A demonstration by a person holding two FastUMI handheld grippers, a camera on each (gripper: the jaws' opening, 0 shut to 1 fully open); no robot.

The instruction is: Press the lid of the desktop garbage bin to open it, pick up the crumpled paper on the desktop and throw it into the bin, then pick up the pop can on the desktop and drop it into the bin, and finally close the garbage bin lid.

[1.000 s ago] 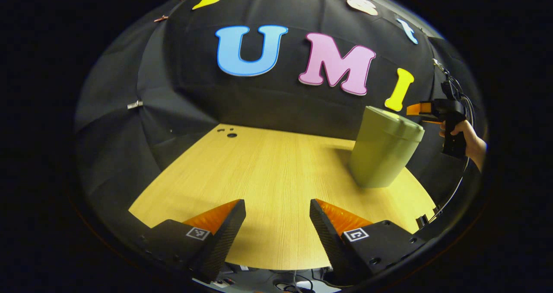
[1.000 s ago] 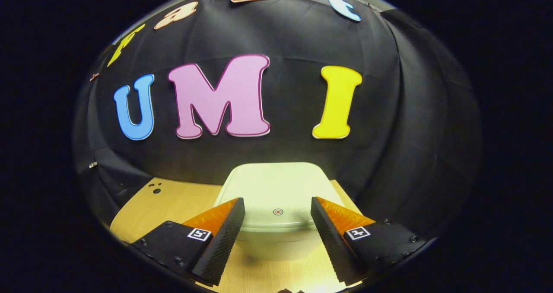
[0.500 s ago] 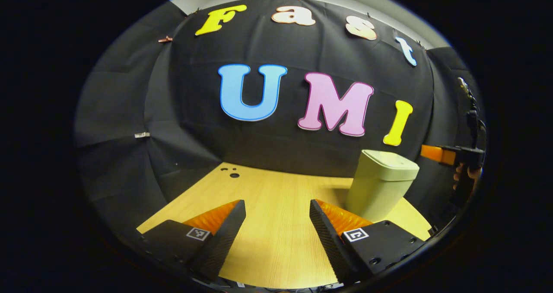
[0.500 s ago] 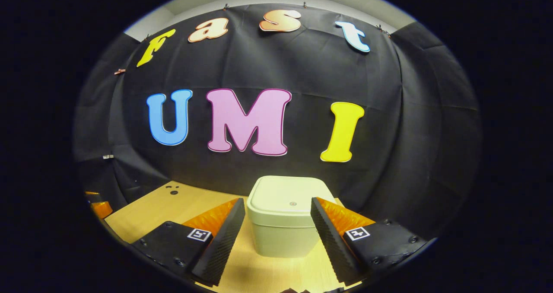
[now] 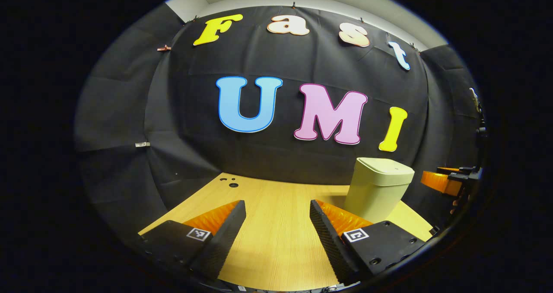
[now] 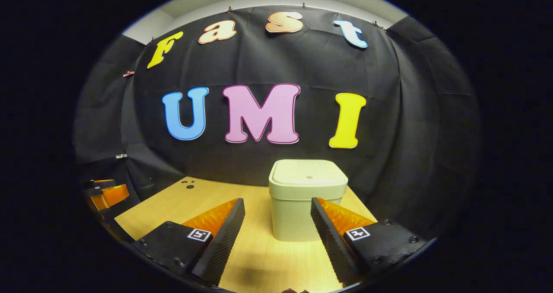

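Standing with its lid (image 6: 308,177) down, the bin (image 6: 298,215) sits on the tabletop (image 5: 276,241) near the wall. Both the left gripper (image 5: 276,224) and right gripper (image 6: 276,224) have fingers spread and empty, so the task looks finished.

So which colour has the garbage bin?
Pale green, the garbage bin, best seen in the right gripper view.

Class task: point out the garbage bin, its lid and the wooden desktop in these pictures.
garbage bin (image 6: 295,217): right gripper view, front wall.
lid (image 6: 307,178): right gripper view, flat top.
desktop (image 5: 276,215): left gripper view, bare wood.
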